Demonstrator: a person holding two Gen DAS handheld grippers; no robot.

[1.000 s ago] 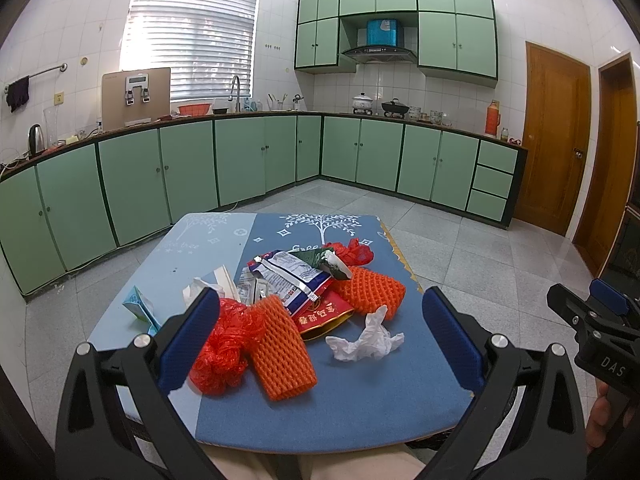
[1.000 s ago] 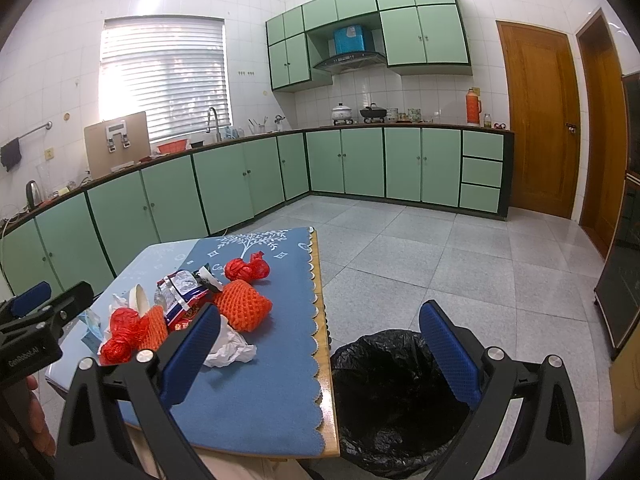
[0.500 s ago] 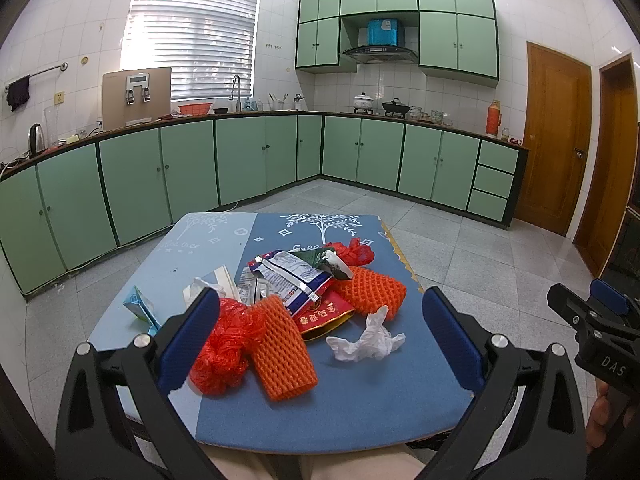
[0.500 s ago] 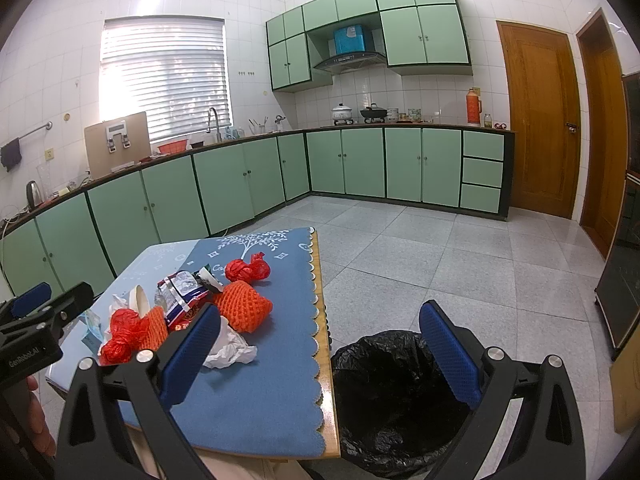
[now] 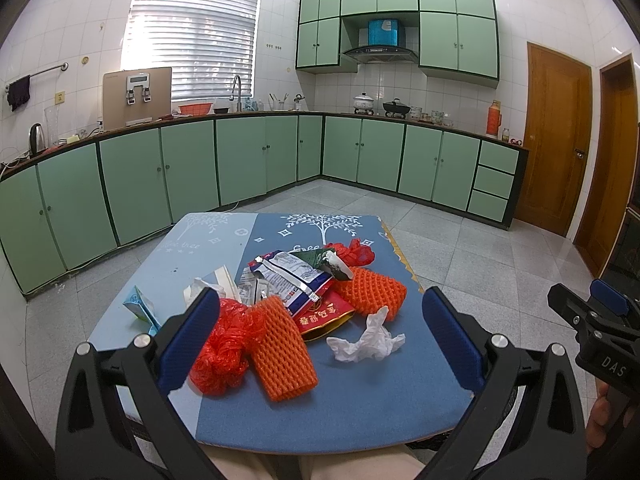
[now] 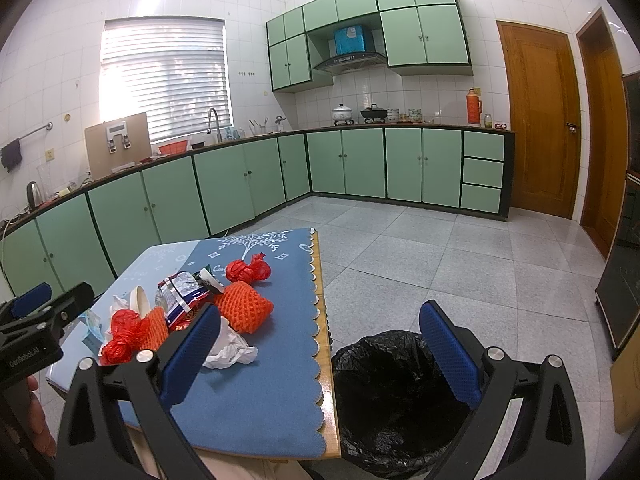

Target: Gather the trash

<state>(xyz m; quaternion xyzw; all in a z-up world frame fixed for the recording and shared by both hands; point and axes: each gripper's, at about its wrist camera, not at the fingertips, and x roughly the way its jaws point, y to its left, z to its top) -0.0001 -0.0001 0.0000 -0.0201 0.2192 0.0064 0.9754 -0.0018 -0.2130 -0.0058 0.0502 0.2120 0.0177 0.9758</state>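
Note:
Trash lies on a small table with a blue cloth [image 5: 360, 396]: an orange foam net [image 5: 282, 352], a red mesh bag [image 5: 222, 350], a second orange net [image 5: 370, 290], snack wrappers [image 5: 288, 280], a crumpled white tissue [image 5: 366, 342], a red plastic bag [image 5: 352, 252] and a small teal carton [image 5: 140, 308]. My left gripper [image 5: 320, 340] is open and empty above the table's near edge. My right gripper [image 6: 320, 354] is open and empty, to the right of the table above a bin with a black liner [image 6: 392, 396]. The tissue also shows in the right wrist view [image 6: 230, 350].
The bin stands on the tiled floor against the table's right edge [image 6: 330, 360]. Green kitchen cabinets [image 5: 240, 160] run along the back and left walls. Wooden doors [image 5: 556, 148] are at the right. Open floor [image 6: 460, 264] lies beyond the table.

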